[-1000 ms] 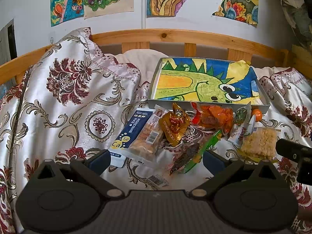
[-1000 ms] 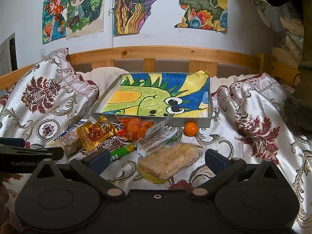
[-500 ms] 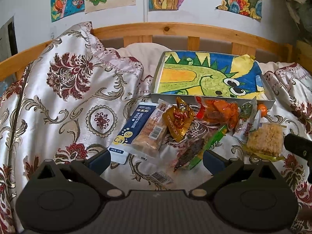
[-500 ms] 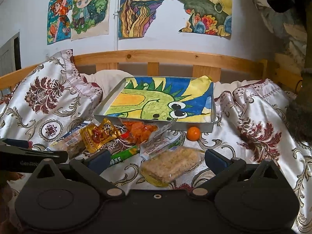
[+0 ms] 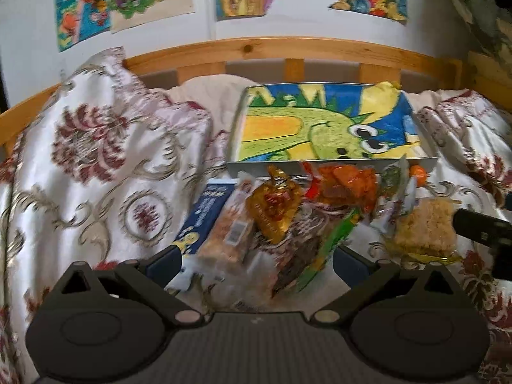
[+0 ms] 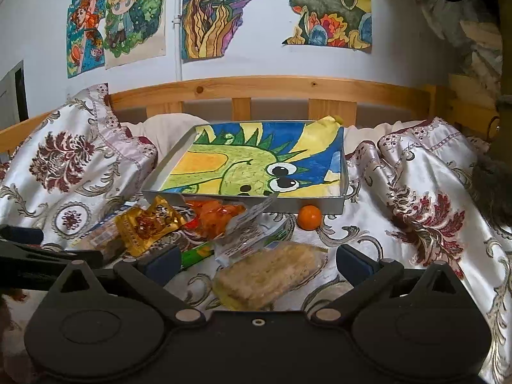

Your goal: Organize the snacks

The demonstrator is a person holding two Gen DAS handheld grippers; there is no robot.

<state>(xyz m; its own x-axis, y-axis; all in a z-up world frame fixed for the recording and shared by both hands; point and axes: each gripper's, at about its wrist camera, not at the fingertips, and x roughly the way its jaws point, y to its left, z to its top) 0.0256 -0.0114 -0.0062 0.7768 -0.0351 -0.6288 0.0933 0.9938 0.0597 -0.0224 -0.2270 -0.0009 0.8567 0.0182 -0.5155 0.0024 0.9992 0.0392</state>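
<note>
Both the left gripper (image 5: pixel 256 260) and the right gripper (image 6: pixel 257 260) are held wide open and empty; the approach step is judged in hand, and next the clear-wrapped yellow rice cake (image 6: pixel 270 275) must be straddled and carried into the shallow grey tray (image 6: pixel 344 172).

Floral bedspread (image 6: pixel 425 192), wooden headboard (image 6: pixel 272 88), wall drawings (image 6: pixel 217 16)

Glossy satin bedspread (image 6: pixel 425 172); wooden headboard (image 6: pixel 272 88); crinkly foil snack packet (image 6: pixel 145 224); tray (image 6: pixel 179 147) possibly metal.

Soft daylight; left view motion-blurred, fisheye-bowed edges.
</note>
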